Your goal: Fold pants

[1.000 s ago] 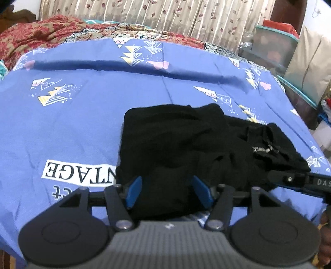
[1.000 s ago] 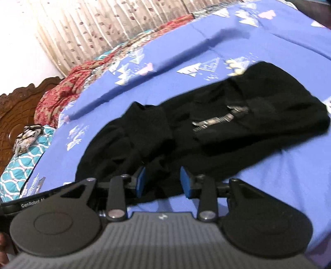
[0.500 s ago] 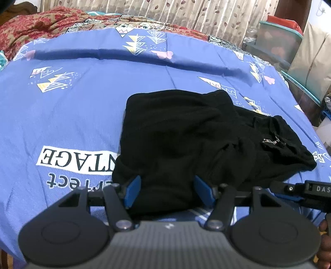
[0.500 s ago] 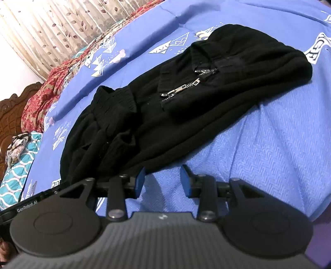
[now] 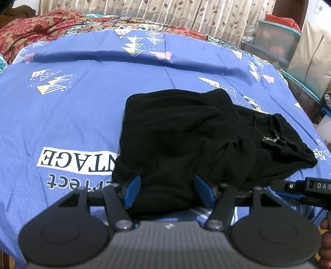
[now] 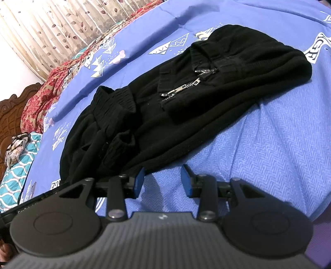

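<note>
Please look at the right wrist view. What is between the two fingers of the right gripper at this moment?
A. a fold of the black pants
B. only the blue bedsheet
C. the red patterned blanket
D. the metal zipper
B. The right gripper is open over the bare blue bedsheet; the edge of the black pants lies just beyond its fingertips, ungripped.

A home bedroom; a bed (image 5: 86,115) under a blue printed sheet fills it. Leaf-patterned curtains (image 5: 165,10) hang behind; a carved wooden headboard (image 6: 10,107) stands at one end.

The pants (image 5: 186,140) lay bunched on the bedsheet (image 5: 72,124), their near edge between the left gripper's (image 5: 168,191) fingers. The right gripper (image 6: 163,180) sat just before their hem. Curtains (image 5: 165,10) hung behind the bed.
</note>
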`<state>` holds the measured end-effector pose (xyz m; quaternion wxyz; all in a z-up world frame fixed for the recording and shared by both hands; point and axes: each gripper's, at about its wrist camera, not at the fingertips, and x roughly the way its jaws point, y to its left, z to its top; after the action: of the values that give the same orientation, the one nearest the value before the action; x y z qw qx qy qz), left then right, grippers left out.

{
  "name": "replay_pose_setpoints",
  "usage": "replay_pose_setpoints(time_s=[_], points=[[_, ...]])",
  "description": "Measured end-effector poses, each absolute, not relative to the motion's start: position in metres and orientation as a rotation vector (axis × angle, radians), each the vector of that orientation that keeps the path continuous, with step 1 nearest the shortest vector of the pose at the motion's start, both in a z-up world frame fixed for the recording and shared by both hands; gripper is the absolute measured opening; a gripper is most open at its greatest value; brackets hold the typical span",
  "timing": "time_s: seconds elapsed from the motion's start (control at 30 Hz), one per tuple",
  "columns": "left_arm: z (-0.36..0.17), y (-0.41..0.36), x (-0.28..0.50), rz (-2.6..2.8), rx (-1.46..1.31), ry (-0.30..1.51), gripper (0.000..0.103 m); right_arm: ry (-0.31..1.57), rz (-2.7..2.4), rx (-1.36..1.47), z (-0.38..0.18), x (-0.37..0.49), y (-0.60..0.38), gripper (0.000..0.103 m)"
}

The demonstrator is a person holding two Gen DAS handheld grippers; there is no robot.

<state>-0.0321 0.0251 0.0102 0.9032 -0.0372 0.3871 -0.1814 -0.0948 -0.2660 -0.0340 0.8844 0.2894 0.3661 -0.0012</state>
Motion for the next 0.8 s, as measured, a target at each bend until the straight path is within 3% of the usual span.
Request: replay_pose_setpoints(time_s=[0.4,0.8], points=[[0.0101,0.0247,-0.0323,-0.375,-0.076,0.799,0.061,0.751,0.011,0.594,-0.0341,-0.0958,-0.2604,0.049],[0.0100,0.0206,-0.0314,-0.372,-0.055,0.806,0.067,0.738,0.029,0.607,-0.0356,-0.0994,-0.2620,0.050]])
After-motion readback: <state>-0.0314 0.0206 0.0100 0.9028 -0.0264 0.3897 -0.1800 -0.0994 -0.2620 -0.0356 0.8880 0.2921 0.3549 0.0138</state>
